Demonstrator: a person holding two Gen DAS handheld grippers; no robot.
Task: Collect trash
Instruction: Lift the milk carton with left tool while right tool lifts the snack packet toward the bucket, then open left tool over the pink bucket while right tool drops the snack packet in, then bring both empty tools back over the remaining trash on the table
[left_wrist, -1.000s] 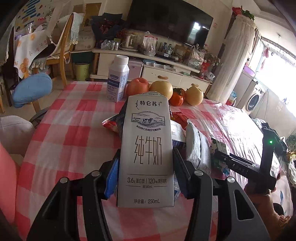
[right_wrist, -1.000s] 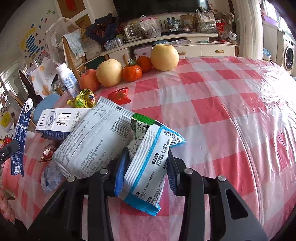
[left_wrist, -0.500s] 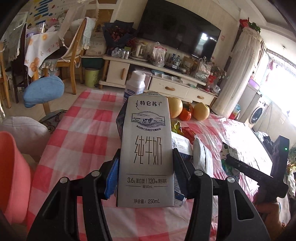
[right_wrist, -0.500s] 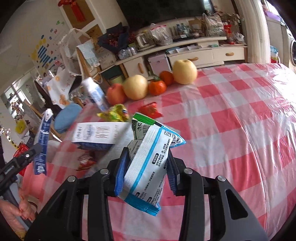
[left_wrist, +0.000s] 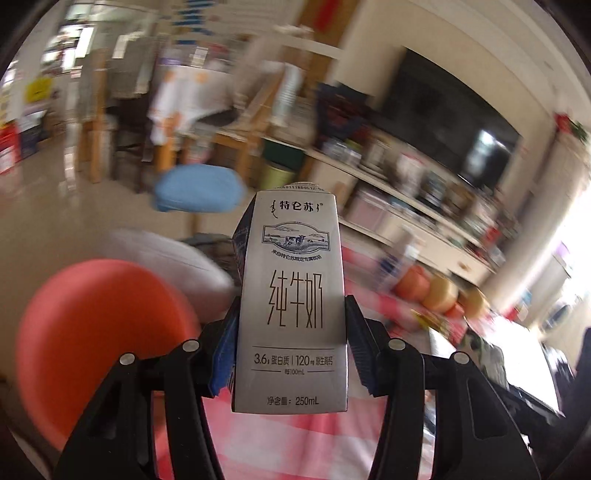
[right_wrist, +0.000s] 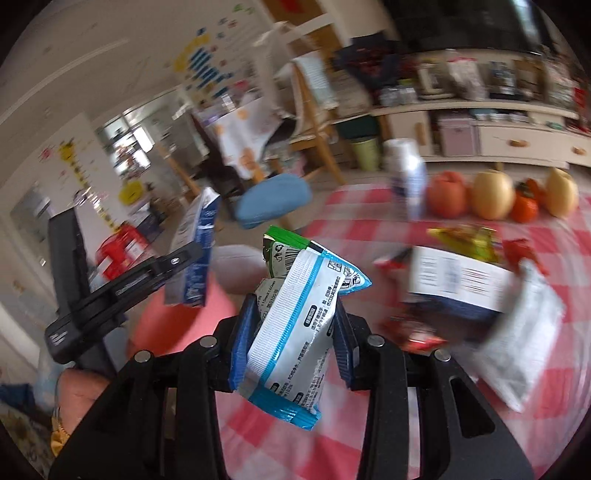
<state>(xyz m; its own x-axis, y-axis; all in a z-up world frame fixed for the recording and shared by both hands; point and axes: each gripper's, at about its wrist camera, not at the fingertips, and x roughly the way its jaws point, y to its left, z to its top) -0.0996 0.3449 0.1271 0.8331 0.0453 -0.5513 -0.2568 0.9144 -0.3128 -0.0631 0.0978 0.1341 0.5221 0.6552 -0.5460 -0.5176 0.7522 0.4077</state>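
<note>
The left gripper (left_wrist: 291, 354) is clamping an upright milk carton (left_wrist: 291, 295) above a salmon-pink bin (left_wrist: 99, 339); the right gripper (right_wrist: 291, 347) is squeezing a white-and-blue wrapper (right_wrist: 295, 332) near the checked table's (right_wrist: 461, 424) left edge.

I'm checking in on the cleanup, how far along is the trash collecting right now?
Nothing looks binned yet. In hand: the left gripper is shut on a milk carton, and the right gripper is shut on a crumpled wrapper. Left on the checked table: another carton, a white bag and small wrappers. The fruit probably stays.
</note>
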